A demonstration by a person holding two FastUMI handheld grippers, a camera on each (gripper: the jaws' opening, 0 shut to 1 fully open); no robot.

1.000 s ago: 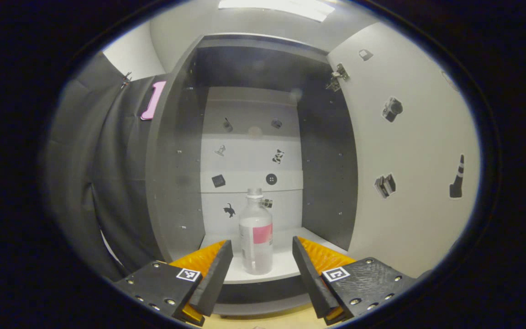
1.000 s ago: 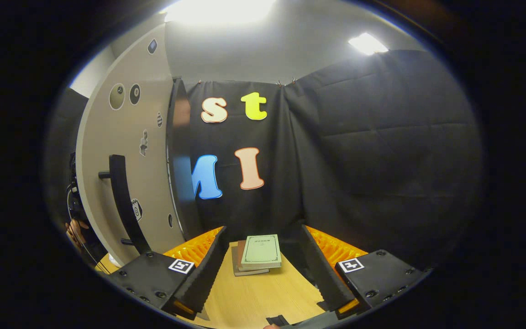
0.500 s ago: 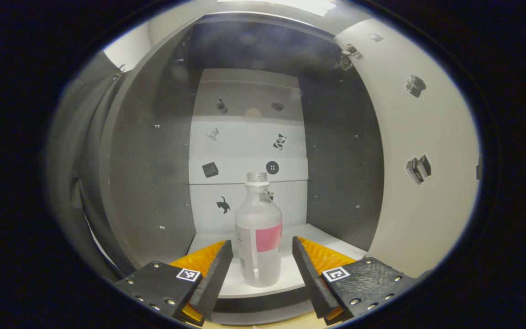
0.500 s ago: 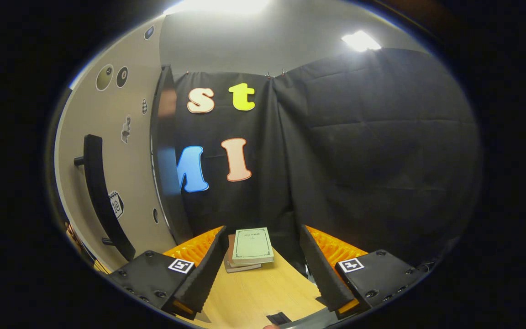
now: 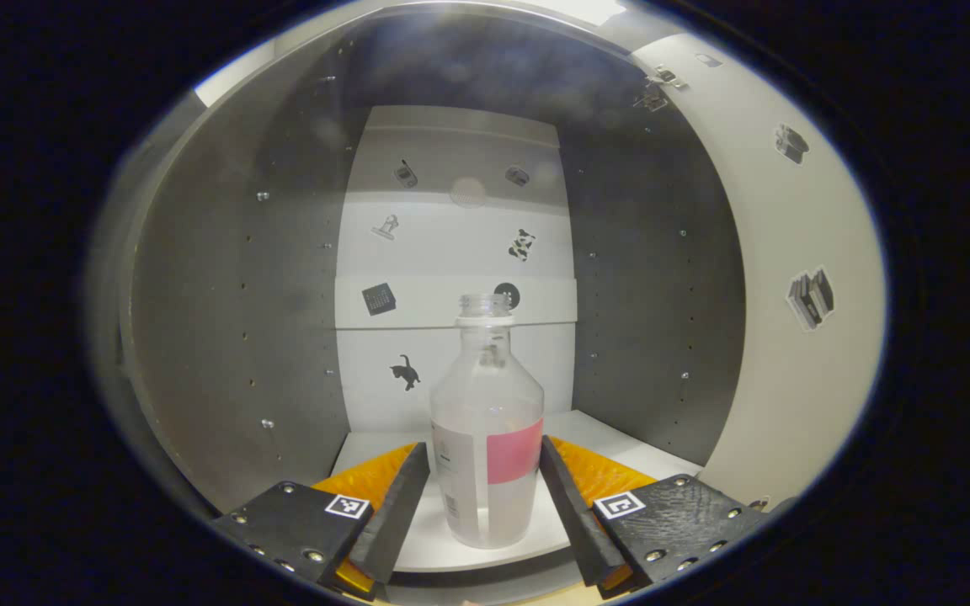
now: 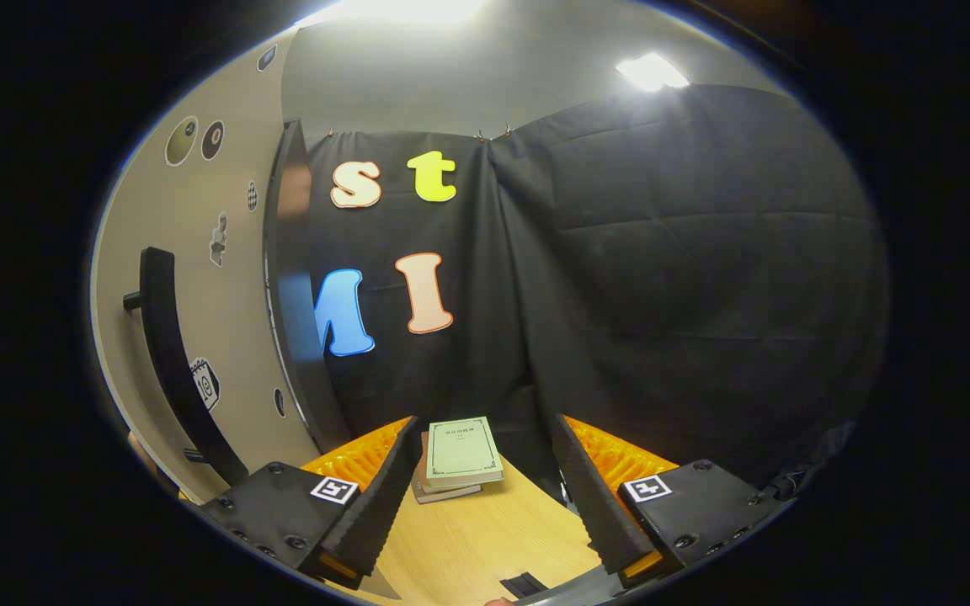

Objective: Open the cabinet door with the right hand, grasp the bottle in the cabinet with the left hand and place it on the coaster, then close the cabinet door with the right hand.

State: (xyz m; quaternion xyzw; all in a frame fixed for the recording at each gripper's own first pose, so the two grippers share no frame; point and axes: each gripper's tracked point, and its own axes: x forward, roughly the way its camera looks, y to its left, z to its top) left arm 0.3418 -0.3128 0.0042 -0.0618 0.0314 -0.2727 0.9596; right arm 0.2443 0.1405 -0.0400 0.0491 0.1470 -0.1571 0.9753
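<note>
- In the left gripper view, the left claw [image 5: 485, 497] brackets the bottle [image 5: 487, 438]; its right finger looks to touch the label, but contact on either side cannot be told.
- The bottle's label print is too small to make out.
- The cabinet door [image 5: 788, 278] is cut off at the picture's right edge.
- In the right gripper view, the lower books of the stack [image 6: 455, 459] lie mostly hidden under the top one.
- The door handle [image 6: 169, 353] has its lower end hidden behind the right claw [image 6: 485, 497].
- A dark object [image 6: 523, 583] on the surface [image 6: 485, 539] is cut off at the bottom edge.

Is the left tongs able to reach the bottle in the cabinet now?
Probably yes: the cabinet door is swung open, and the bottle stands upright between the open left tongs, with nothing in between.
</note>
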